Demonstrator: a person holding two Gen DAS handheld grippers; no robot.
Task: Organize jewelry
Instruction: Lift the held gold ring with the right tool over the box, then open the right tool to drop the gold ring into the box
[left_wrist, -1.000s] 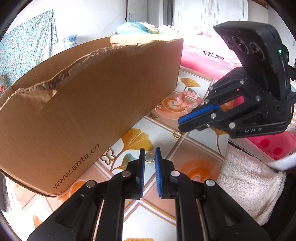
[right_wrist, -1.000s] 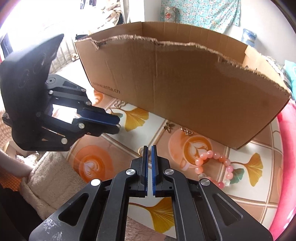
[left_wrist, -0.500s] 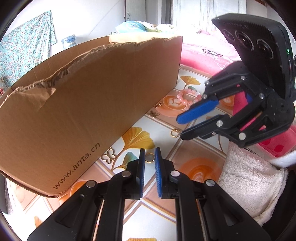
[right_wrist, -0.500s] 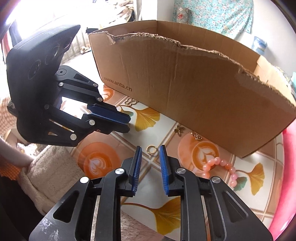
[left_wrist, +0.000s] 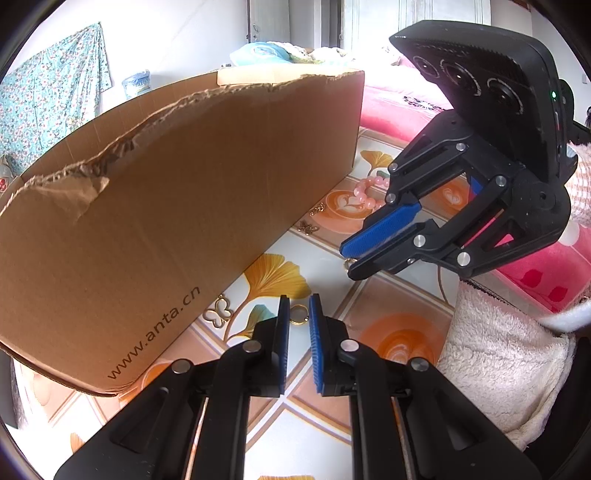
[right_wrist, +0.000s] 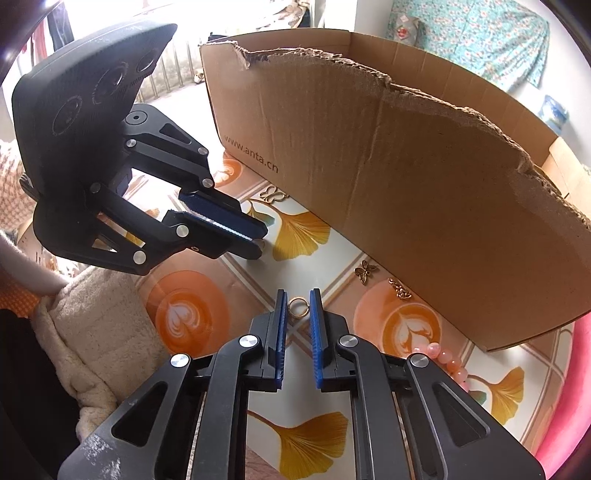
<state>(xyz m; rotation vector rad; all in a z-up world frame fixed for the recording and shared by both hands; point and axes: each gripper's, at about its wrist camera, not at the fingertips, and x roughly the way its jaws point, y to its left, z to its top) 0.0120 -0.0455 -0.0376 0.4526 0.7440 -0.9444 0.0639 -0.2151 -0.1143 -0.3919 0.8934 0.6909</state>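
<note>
A brown cardboard box (left_wrist: 177, 206) marked www.anta.cn stands on the patterned floor; it also shows in the right wrist view (right_wrist: 424, 184). My left gripper (left_wrist: 296, 306) is open, its tips on either side of a gold ring (left_wrist: 298, 315) lying on the floor. My right gripper (right_wrist: 297, 301) is open, its tips on either side of another gold ring (right_wrist: 298, 307). Each gripper shows in the other's view: the right (left_wrist: 354, 258), the left (right_wrist: 258, 240). A pink bead bracelet (right_wrist: 448, 363) lies right of the right gripper, also seen in the left wrist view (left_wrist: 365, 190).
A white butterfly charm (left_wrist: 218, 314) and small gold charms (left_wrist: 306, 228) lie along the box's base, also seen in the right wrist view (right_wrist: 365, 271). A cream fleece cloth (left_wrist: 498, 365) lies at the right, and a pink mat (left_wrist: 399, 107) behind.
My right gripper opened from shut and dropped toward the floor, closing in on its ring. My left gripper stayed open over its ring.
</note>
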